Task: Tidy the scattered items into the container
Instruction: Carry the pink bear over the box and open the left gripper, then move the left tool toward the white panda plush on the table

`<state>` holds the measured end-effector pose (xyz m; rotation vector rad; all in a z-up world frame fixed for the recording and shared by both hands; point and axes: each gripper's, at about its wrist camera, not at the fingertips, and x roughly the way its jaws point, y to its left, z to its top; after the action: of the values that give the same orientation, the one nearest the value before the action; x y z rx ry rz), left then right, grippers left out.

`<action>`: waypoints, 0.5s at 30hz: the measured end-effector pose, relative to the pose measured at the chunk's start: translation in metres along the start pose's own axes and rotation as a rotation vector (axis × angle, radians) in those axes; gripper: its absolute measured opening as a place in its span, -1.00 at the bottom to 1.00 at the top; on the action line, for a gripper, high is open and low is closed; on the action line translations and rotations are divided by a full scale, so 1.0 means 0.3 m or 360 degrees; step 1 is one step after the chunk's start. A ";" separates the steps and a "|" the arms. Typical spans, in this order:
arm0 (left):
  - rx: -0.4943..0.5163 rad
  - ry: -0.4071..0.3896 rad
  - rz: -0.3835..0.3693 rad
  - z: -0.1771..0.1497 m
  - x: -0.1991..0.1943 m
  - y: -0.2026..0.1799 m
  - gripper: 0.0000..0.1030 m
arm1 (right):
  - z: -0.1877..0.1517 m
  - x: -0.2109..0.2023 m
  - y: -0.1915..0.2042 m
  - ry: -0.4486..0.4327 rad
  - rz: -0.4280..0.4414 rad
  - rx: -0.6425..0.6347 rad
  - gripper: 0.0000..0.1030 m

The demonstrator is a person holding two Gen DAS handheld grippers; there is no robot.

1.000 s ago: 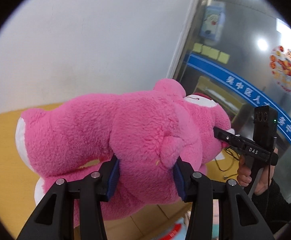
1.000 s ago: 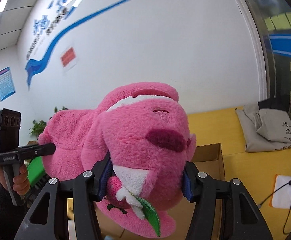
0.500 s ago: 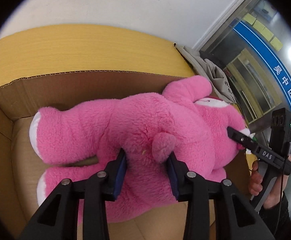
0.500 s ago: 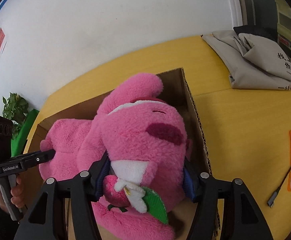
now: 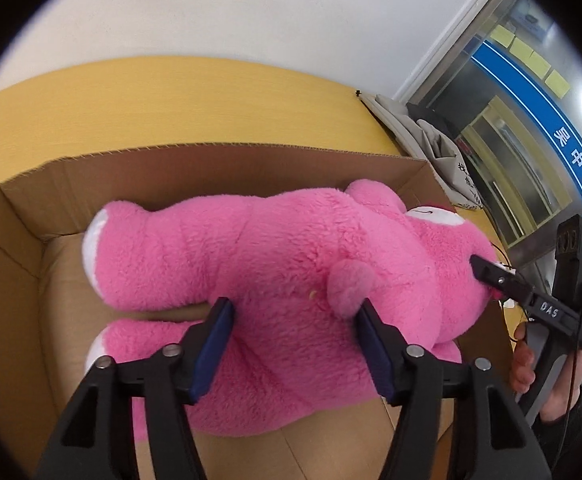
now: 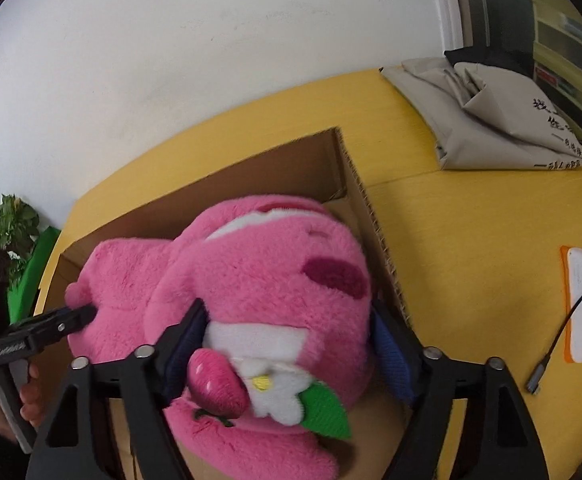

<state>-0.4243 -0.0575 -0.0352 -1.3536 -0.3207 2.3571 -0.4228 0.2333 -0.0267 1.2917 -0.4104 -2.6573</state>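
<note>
Lying inside the cardboard box [image 5: 219,168] — pink plush bear [image 5: 275,264] clamped between both grippers.

Both views bright, even indoor light, no hard shadows. Left wrist view: ceiling light reflected as a glare spot on the glass door [image 5: 531,128] at 2 o'clock; soft shadow under the pink plush bear [image 5: 291,264] inside the cardboard box [image 5: 211,168]. Right wrist view: slight motion blur on bear's fur and box edge, white wall [image 6: 211,60] evenly lit. Heavy fisheye bend w/ black vignette at all corners, straight edges curve near rim
</note>
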 end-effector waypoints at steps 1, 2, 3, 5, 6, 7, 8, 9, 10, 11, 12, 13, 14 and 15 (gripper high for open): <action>0.0007 -0.0015 0.0019 -0.002 -0.025 -0.008 0.20 | -0.001 -0.026 0.006 -0.0016 0.0003 -0.0024 0.73; 0.0025 -0.0048 0.0035 -0.009 -0.067 -0.023 0.20 | -0.004 -0.067 0.017 -0.0047 0.0016 -0.0060 0.77; 0.0054 -0.0097 0.0040 -0.021 -0.127 -0.046 0.20 | -0.009 -0.112 0.033 -0.0070 0.0052 -0.0100 0.84; 0.0114 -0.0188 0.0047 -0.060 -0.245 -0.094 0.20 | -0.026 -0.202 0.064 -0.0100 0.0133 -0.0166 0.95; 0.0155 -0.0238 0.0059 -0.087 -0.310 -0.128 0.23 | -0.043 -0.258 0.082 -0.0124 0.0161 -0.0200 1.00; 0.0204 -0.0303 0.0094 -0.129 -0.392 -0.174 0.37 | -0.069 -0.329 0.104 -0.0160 0.0179 -0.0245 1.00; 0.0248 -0.0370 0.0139 -0.174 -0.470 -0.224 0.55 | -0.102 -0.401 0.131 -0.0193 0.0188 -0.0303 1.00; 0.0278 -0.0421 0.0171 -0.208 -0.523 -0.265 0.58 | -0.129 -0.450 0.149 -0.0211 0.0194 -0.0345 1.00; 0.0321 -0.0482 0.0196 -0.262 -0.605 -0.299 0.58 | -0.167 -0.517 0.174 -0.0231 0.0201 -0.0401 1.00; 0.0358 -0.0529 0.0208 -0.310 -0.680 -0.321 0.58 | -0.200 -0.573 0.195 -0.0249 0.0202 -0.0443 1.00; 0.0384 -0.0561 0.0215 -0.347 -0.737 -0.341 0.58 | -0.240 -0.629 0.216 -0.0273 0.0196 -0.0482 1.00; 0.0404 -0.0600 0.0236 -0.404 -0.806 -0.363 0.58 | -0.284 -0.690 0.238 -0.0303 0.0185 -0.0518 1.00; 0.0411 -0.0635 0.0266 -0.459 -0.866 -0.379 0.58 | -0.319 -0.738 0.254 -0.0325 0.0179 -0.0542 1.00; 0.0409 -0.0655 0.0292 -0.494 -0.901 -0.392 0.58 | -0.359 -0.783 0.273 -0.0346 0.0171 -0.0565 1.00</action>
<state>-0.1480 -0.0745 0.1442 -0.8057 -0.0016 2.7113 -0.1917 0.1976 0.1103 0.8582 -0.0255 -2.6308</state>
